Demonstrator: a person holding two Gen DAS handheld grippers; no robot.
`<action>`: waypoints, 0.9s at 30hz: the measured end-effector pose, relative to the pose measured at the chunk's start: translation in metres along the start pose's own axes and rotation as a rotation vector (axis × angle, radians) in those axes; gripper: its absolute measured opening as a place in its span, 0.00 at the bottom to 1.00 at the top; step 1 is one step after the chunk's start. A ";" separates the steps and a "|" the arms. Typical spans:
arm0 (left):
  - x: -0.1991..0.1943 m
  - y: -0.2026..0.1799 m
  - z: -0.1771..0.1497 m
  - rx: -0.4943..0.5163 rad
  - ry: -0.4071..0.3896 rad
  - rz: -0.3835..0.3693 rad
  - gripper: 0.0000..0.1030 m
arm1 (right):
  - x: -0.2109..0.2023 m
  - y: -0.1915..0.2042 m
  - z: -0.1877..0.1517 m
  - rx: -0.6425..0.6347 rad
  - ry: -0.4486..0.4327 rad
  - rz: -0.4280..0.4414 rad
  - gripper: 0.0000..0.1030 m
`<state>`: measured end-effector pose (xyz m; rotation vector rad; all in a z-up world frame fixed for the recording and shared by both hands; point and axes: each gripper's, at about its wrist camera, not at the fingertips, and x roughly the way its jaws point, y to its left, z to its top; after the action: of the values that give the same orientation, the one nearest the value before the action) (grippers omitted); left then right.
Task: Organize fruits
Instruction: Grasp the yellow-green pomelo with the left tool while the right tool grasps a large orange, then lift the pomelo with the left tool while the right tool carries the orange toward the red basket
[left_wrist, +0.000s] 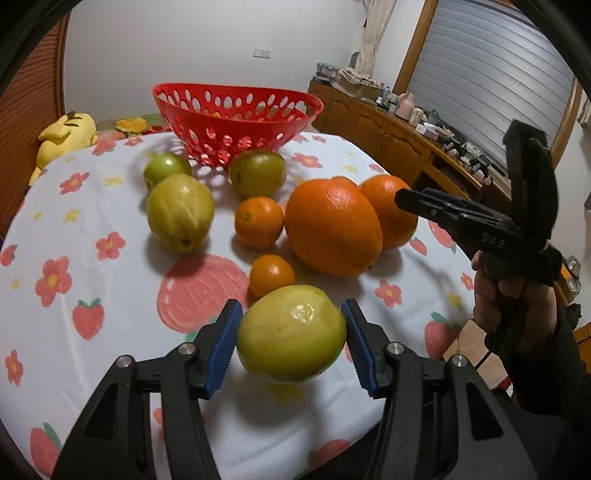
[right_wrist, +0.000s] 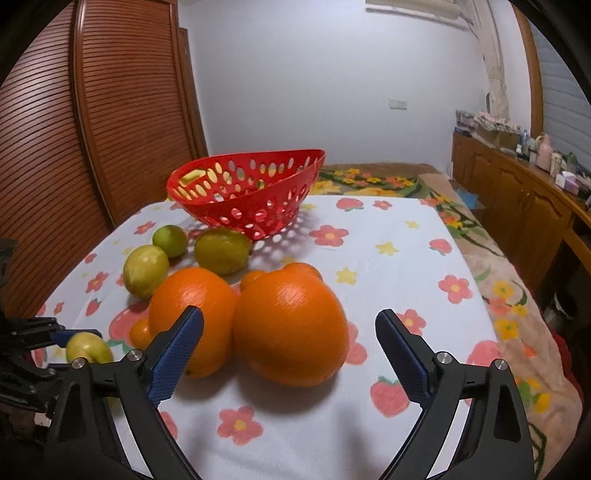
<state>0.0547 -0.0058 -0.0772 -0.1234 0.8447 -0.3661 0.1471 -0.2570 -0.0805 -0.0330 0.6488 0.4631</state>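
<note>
Left gripper (left_wrist: 291, 341) clamped on yellow-green fruit (left_wrist: 291, 334), 6 o'clock on counter (left_wrist: 92, 229). Right gripper (right_wrist: 290, 354) wide, straddling big orange (right_wrist: 291, 328), untouched. Next: lift, drop into red basket (left_wrist: 236, 122), 12 o'clock.

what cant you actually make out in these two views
- Red basket contents: both views, its wall hides all but glimpses through the holes.
- Items on the sideboard: left wrist view, too small.
- Smallest orange: right wrist view, mostly hidden behind the right gripper fingers.
</note>
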 end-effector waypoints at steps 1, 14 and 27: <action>-0.001 0.001 0.001 0.003 -0.008 0.006 0.53 | 0.003 -0.002 0.001 0.006 0.012 0.009 0.90; -0.018 0.009 0.016 0.004 -0.110 0.028 0.53 | 0.029 -0.009 0.007 0.023 0.098 0.070 0.88; -0.018 0.005 0.019 0.008 -0.130 0.038 0.53 | 0.045 -0.018 0.004 0.073 0.144 0.152 0.83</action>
<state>0.0594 0.0051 -0.0533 -0.1221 0.7161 -0.3226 0.1882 -0.2543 -0.1057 0.0527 0.8130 0.5871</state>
